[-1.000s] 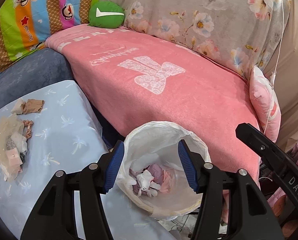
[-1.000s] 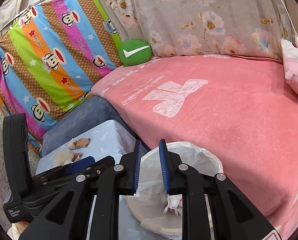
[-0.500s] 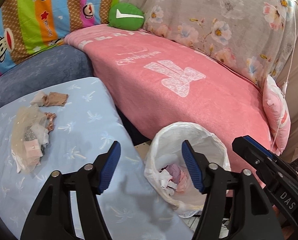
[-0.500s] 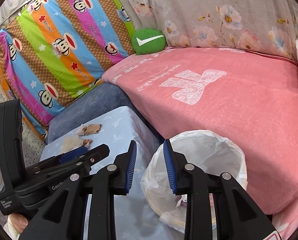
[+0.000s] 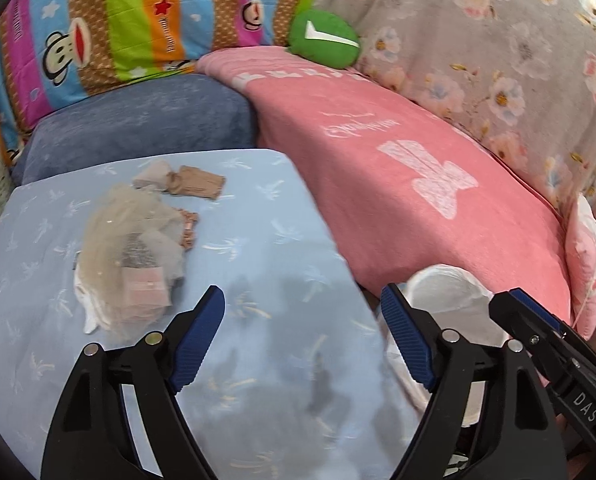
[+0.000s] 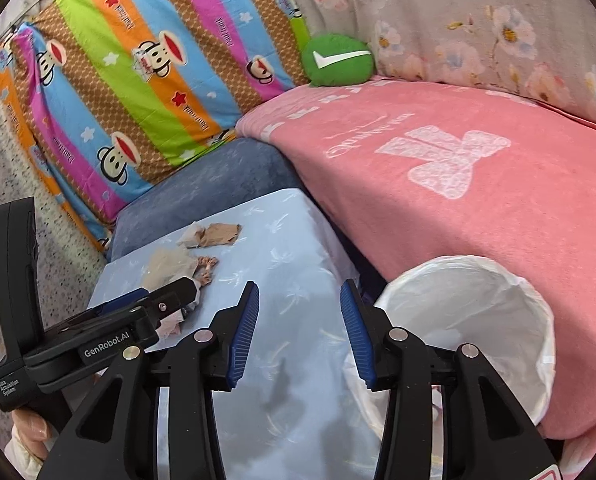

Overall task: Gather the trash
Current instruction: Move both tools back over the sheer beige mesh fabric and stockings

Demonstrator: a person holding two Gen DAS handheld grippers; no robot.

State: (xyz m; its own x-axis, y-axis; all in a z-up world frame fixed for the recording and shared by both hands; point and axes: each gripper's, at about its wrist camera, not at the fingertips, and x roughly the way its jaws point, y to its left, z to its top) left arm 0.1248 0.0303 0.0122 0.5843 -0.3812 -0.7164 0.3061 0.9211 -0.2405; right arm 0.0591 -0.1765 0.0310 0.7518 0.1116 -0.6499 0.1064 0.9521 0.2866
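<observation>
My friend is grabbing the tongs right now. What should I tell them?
Left tongs: open, empty, jaws have just been opening, over the blue table.
Right tongs: open, empty, also just been opening, between the table and the bin.
Bin: white-lined, on the floor by the pink sofa blanket, to the table's right.
Done: neither tongs holds anything now.
Left: a clear bag of scraps, a brown crumpled wrapper and a small pinkish bit lie on the table's far left.
</observation>
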